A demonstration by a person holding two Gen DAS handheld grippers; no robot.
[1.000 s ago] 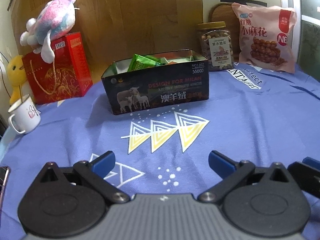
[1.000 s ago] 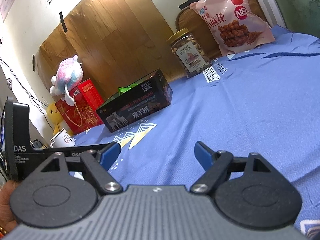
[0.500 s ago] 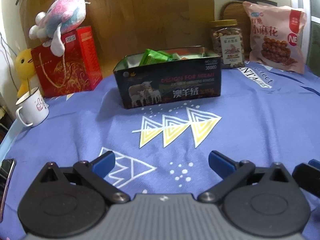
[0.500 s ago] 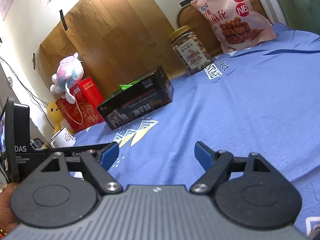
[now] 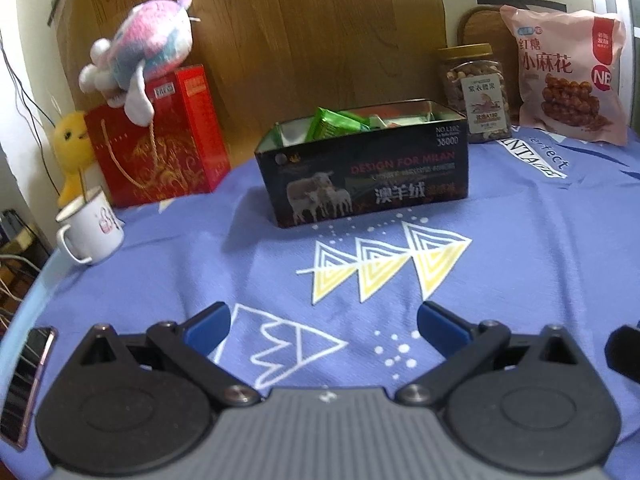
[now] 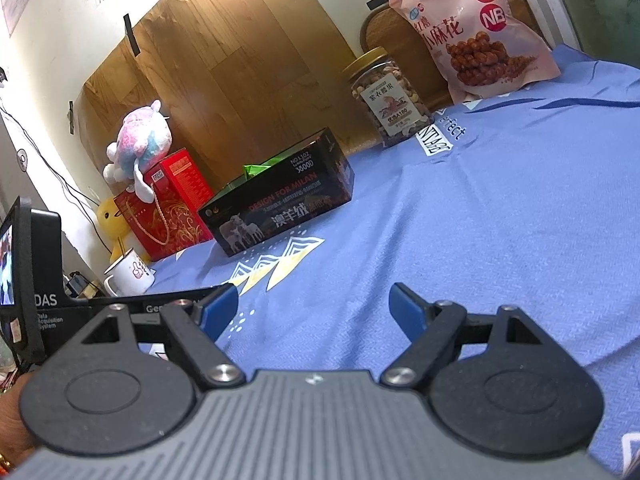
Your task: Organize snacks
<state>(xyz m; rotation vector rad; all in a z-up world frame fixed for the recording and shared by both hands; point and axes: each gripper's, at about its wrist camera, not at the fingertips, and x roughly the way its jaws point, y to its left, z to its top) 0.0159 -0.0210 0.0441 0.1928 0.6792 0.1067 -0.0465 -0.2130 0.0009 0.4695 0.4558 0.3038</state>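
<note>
Blue cloth: covering the table w/ white and yellow triangle prints, nothing lying on the near part.
Left gripper: hovering low over the cloth, jaws standing wide apart, nothing sitting btwn its blue pads.
Right gripper: also hovering over the cloth, jaws spread, holding nothing; tilted view, the left unit showing at its left edge.
Black box: sitting open-topped mid-table, sheep picture facing the grippers, well apart from both.
Green packets: sticking up inside the box at its left half, other wrappers lying beside them, too small to read.
Nut jar: standing upright behind the box to the right, lid on.
Pink snack bag: leaning upright at the far right, just beside the jar.
Red gift box: standing at far left, plush toy lying on top.
Yellow plush: standing left of the red box.
White mug: sitting at the left edge, in front of the yellow plush.
Phone: lying at the near-left table edge.
</note>
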